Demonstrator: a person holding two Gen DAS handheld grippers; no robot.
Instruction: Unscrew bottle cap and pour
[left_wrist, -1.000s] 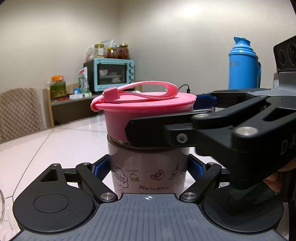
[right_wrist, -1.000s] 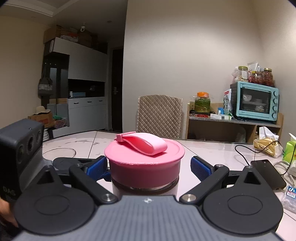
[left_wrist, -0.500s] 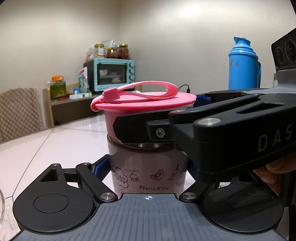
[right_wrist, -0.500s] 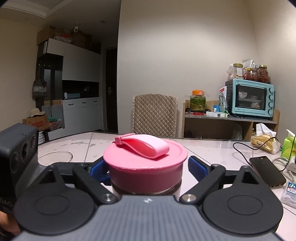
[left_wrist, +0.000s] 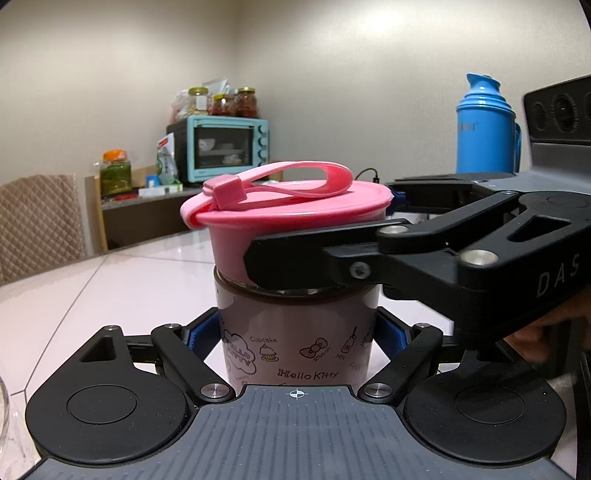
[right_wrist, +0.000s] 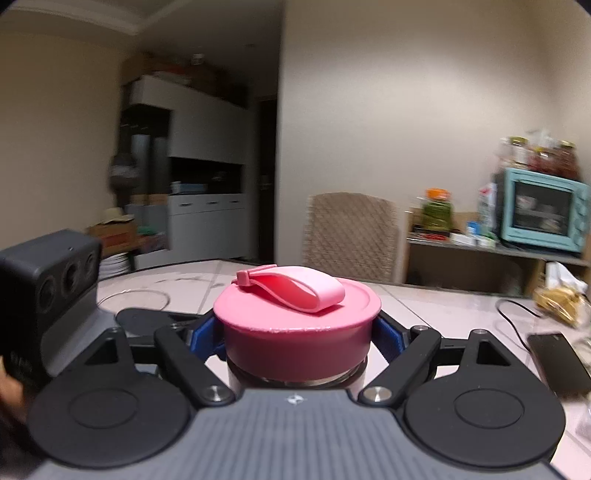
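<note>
Left wrist view: my left gripper (left_wrist: 295, 332) is clamped on the bottle (left_wrist: 295, 332), its blue pads pressed against both sides of the printed lower body. The bottle stands upright on the pale surface (left_wrist: 110, 280), long axis vertical, mouth pointing up under the pink cap (left_wrist: 291, 218). Where it sits relative to the surface's edges I cannot tell from here. My right gripper (left_wrist: 325, 236) reaches in from the right, 1 black finger lying across the front of the cap's wall.

Right wrist view: the frame is blurred, but my right gripper (right_wrist: 297, 332) is clearly closed on the cap (right_wrist: 297, 325), 1 blue pad tight on each side of its wall. The pink carry loop (right_wrist: 295, 291) lies flat across the top.

Handling, as I judge it: the body looks rigid and smooth, possibly glass at the neck, so somewhat slippery and breakable. The cap appears to be stiff plastic; the side wall is the correct hold, not the soft loop. Its weight depends on the fill, which I cannot see.
</note>
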